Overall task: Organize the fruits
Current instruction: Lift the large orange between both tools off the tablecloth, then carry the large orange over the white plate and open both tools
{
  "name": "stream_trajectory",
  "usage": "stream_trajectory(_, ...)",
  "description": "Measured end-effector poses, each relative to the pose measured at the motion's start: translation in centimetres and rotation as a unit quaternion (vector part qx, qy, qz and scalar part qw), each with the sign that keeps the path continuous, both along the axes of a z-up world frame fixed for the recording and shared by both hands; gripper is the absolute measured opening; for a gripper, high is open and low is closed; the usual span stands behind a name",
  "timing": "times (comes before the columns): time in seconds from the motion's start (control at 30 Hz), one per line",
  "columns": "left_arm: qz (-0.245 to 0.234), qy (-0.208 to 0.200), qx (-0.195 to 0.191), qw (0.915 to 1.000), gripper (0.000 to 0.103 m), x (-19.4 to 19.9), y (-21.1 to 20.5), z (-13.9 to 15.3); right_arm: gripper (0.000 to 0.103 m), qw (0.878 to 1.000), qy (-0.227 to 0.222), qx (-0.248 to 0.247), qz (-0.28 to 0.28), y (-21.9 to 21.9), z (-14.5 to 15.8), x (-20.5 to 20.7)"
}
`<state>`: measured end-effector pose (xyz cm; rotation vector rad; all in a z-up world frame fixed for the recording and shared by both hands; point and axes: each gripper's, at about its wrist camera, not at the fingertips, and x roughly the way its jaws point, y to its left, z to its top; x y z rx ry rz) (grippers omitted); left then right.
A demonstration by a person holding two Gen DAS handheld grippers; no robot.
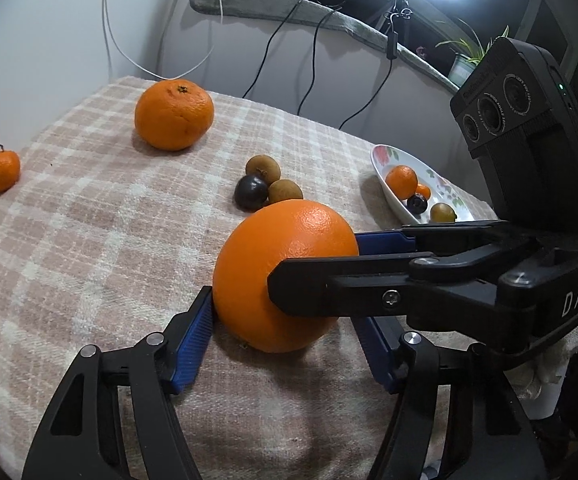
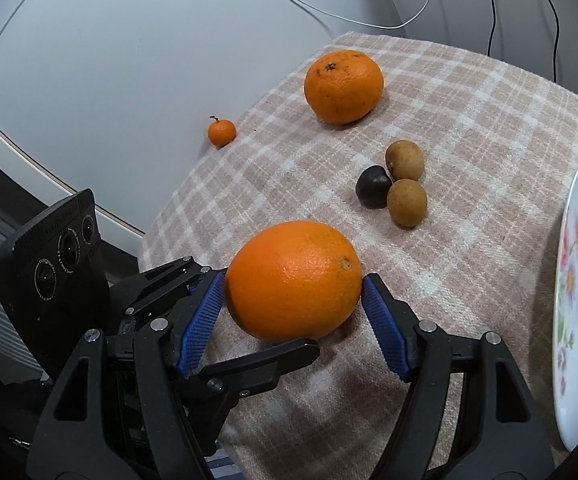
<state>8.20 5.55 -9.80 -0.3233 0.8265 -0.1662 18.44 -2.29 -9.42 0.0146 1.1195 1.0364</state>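
Gripper (image 1: 285, 336) beside fruit-filled plate (image 1: 385, 184)

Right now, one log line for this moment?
step: grasp large orange | right gripper: shut on it | left gripper: straddling it, grip unclear

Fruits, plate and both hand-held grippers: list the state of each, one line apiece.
Large orange: on the cloth, between both grippers' pads.
Left hand-held gripper: left pad touching the orange, right pad hidden.
Right hand-held gripper: pads against the orange's two sides.
Mandarin: loose on the cloth, stem end up.
Kumquat: loose near the cloth's edge.
Two brown fruits and a dark one: clustered, touching.
Plate: holding four small fruits.
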Motion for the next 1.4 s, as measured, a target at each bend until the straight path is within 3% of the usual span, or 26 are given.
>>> stream_trajectory(0.4, -0.011, -0.022, 0.009, 0.9997, 0.067, 0.3, -1.3, 1.6, 0.073, 0.999, -0.029, 0.010, -0.017, -1.3, 1.4, -0.4)
stream_trajectory(0.87, -0.090, -0.056, 0.007, 0.9943, 0.066, 3.0, -7.7, 3.9, 0.073, 0.993, -0.068, 0.014, -0.093, -8.3, 4.5, -0.5)
stream_trajectory(1.4, -0.144, -0.051, 0.011, 0.9882, 0.067, 6.3, -12.8, 3.9, 0.073, 0.985, -0.056, 0.022, -0.165, -15.4, 4.4, 1.4)
